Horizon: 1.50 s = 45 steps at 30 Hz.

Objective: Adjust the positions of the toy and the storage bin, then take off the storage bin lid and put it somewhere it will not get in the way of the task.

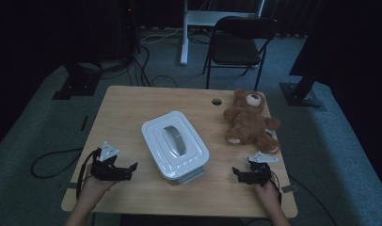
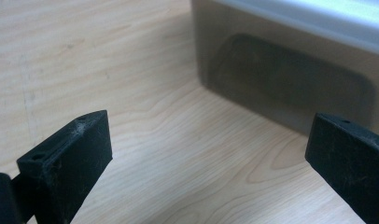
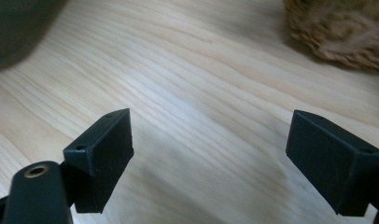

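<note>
Nearest to us, two hands come in from the bottom edge of the high view, each holding a black gripper over the pale wooden bench (image 1: 132,101), whose grain runs in long smooth waves. We see the left gripper (image 1: 128,168) with its jaws spread wide and nothing between them; in the left gripper view (image 2: 208,158) the blocky, scuffed matte jaws frame bare wood and the smooth grey side wall of the container (image 2: 290,79), which carries a shallow rounded-rectangle recess. The right gripper (image 1: 240,173) also stands with jaws apart and empty; the right gripper view (image 3: 208,154) shows bare wood between them and shaggy brown fur of the teddy bear (image 3: 339,30) at the upper right.

Between the two grippers, mid-bench, we find the container (image 1: 175,143): a rounded-rectangle box with a glossy white stepped lid and a grey arched handle. Its long axis runs diagonally, from far-left to near-right. Plush and soft, the teddy bear (image 1: 249,123) lies well right of it, head toward the far edge.
</note>
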Each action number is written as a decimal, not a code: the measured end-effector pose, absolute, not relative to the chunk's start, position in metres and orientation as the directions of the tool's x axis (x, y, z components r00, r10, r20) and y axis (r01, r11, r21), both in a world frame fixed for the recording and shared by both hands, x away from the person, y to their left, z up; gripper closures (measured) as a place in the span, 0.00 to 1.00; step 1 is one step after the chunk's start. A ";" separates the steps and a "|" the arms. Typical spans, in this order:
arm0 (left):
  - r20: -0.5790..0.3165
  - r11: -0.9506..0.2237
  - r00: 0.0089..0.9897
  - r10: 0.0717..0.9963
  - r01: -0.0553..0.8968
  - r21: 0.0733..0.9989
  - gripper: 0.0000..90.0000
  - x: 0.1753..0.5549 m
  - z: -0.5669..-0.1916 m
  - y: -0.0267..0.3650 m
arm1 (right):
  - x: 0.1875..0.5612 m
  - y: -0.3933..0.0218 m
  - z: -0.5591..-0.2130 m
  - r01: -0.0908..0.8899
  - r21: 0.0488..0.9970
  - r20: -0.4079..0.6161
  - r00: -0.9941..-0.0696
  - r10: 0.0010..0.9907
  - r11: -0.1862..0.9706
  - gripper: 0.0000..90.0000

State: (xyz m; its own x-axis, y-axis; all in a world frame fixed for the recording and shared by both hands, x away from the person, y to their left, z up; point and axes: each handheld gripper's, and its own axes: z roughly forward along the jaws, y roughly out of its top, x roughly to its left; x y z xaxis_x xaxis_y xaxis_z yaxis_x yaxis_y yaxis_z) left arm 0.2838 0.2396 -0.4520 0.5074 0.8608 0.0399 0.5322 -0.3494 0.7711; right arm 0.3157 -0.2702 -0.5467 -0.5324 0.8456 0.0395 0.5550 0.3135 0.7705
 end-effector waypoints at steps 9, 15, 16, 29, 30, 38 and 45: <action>0.010 -0.339 0.562 0.827 0.484 0.807 0.01 0.282 -0.426 0.221 | 0.311 -0.275 -0.550 0.571 0.749 0.009 -0.515 0.857 0.335 0.15; 0.017 -0.362 0.616 0.787 0.441 0.821 0.01 0.286 -0.414 0.205 | 0.310 -0.278 -0.551 0.599 0.731 0.014 -0.492 0.870 0.327 0.15; 0.016 -0.367 0.625 0.781 0.437 0.822 0.01 0.287 -0.412 0.201 | 0.310 -0.278 -0.551 0.600 0.729 0.008 -0.489 0.872 0.329 0.15; -0.030 -0.389 0.707 0.707 0.424 0.818 0.01 0.306 -0.410 0.158 | 0.310 -0.279 -0.552 0.611 0.727 0.007 -0.464 0.886 0.314 0.14; -0.033 -0.390 0.711 0.702 0.423 0.818 0.01 0.307 -0.410 0.154 | 0.310 -0.279 -0.552 0.611 0.727 0.007 -0.463 0.886 0.313 0.14; -0.045 -0.413 0.728 0.684 0.438 0.798 0.01 0.320 -0.412 0.130 | 0.310 -0.280 -0.552 0.611 0.727 0.008 -0.462 0.887 0.312 0.14; -0.037 -0.460 0.749 0.662 0.444 0.769 0.01 0.330 -0.414 0.109 | 0.310 -0.279 -0.551 0.612 0.727 0.009 -0.462 0.887 0.312 0.14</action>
State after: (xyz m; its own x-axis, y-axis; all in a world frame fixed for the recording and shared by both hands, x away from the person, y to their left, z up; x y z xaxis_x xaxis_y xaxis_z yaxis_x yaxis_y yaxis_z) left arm 0.3299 0.1090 -0.4135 0.7490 0.6616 -0.0374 0.4444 -0.4596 0.7689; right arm 0.3099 -0.2795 -0.5515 -0.4621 0.8868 0.0090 0.6120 0.3115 0.7269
